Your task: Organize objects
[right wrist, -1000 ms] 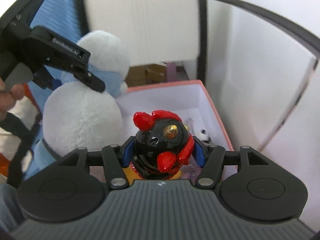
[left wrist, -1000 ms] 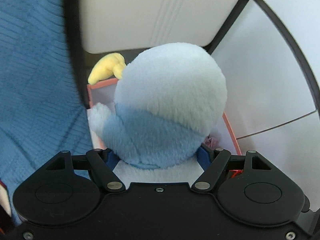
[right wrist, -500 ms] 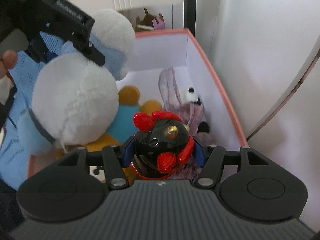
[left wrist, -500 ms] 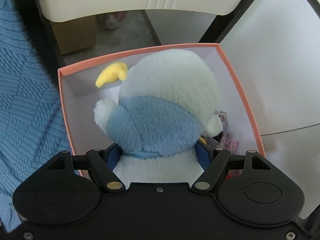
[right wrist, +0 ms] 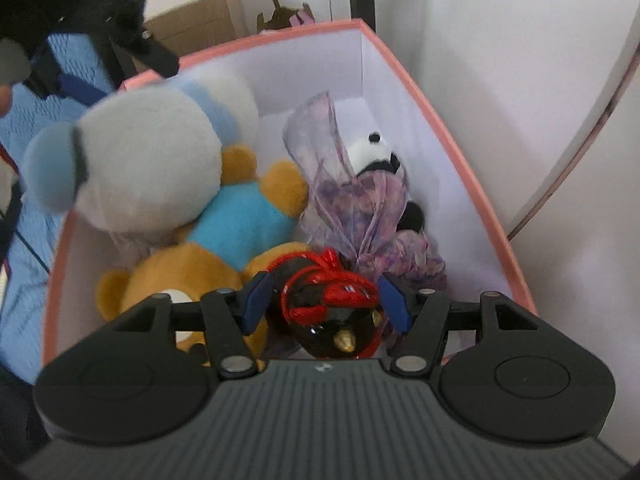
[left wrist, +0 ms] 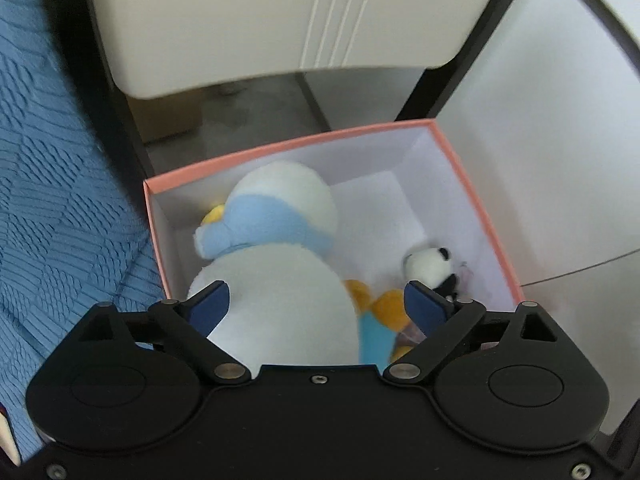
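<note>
A pink-rimmed white box (left wrist: 476,196) (right wrist: 448,152) holds several toys. The pale blue and white plush (left wrist: 280,248) (right wrist: 148,160) lies in its left side. My left gripper (left wrist: 316,304) is open above it, fingers apart and clear of the fur. A brown bear in a blue shirt (right wrist: 236,220), a panda (left wrist: 432,264) (right wrist: 372,152) and purple gauze (right wrist: 360,208) lie beside it. My right gripper (right wrist: 324,304) is open, and the black and red rooster figure (right wrist: 328,304) lies tipped over between its blue pads, inside the box.
A blue knitted sleeve (left wrist: 52,200) fills the left side. A cream chair back (left wrist: 280,20) with black legs stands behind the box, with a cardboard box (right wrist: 192,32) on the floor. White table surface (left wrist: 540,120) lies to the right.
My left gripper opened and let the blue plush drop into the box. My right gripper opened and the rooster figure tipped over between its pads, lower in the box.
</note>
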### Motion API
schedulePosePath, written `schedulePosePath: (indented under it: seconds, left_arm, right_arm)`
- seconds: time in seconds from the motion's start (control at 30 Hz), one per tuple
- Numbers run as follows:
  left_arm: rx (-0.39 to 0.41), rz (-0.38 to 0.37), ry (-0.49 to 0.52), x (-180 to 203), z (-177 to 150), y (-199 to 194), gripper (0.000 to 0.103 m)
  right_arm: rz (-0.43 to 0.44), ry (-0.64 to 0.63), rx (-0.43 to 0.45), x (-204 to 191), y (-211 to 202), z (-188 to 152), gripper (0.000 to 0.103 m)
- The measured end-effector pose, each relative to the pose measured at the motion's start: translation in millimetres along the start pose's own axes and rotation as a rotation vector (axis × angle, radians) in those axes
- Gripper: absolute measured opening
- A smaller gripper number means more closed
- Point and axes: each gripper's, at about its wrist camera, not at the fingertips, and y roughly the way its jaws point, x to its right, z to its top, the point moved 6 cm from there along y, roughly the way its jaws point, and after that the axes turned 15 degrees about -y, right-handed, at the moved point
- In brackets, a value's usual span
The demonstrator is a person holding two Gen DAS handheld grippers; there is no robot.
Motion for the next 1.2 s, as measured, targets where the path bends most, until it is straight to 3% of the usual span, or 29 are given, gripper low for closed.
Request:
schedulePosePath:
  seconds: [0.33, 0.53, 0.7, 0.9, 1.2]
  left_arm:
    - [0.129, -0.085, -0.005, 5.2, -15.1, -119.3, 0.094]
    - [0.227, -0.124, 0.010, 5.0, -34.5, -196.5, 0.098]
    - [0.277, -0.160, 0.010, 0.5, -62.1, -241.6, 0.099]
    - [0.326, -0.191, 0.017, -9.7, -103.3, -278.1, 0.102]
    - [0.392, -0.194, 0.010, -33.6, -165.3, -294.5, 0.102]
  right_arm:
    - [0.015, 0.023, 0.205, -7.8, -101.2, 57.8, 0.062]
    - [0.036, 0.036, 0.322, -17.0, -170.7, 73.4, 0.062]
    - [0.048, 0.033, 0.381, -29.3, -218.0, 70.7, 0.062]
    - [0.066, 0.038, 0.412, -42.0, -245.7, 58.5, 0.062]
    - [0.075, 0.058, 0.419, -55.5, -262.8, 23.8, 0.062]
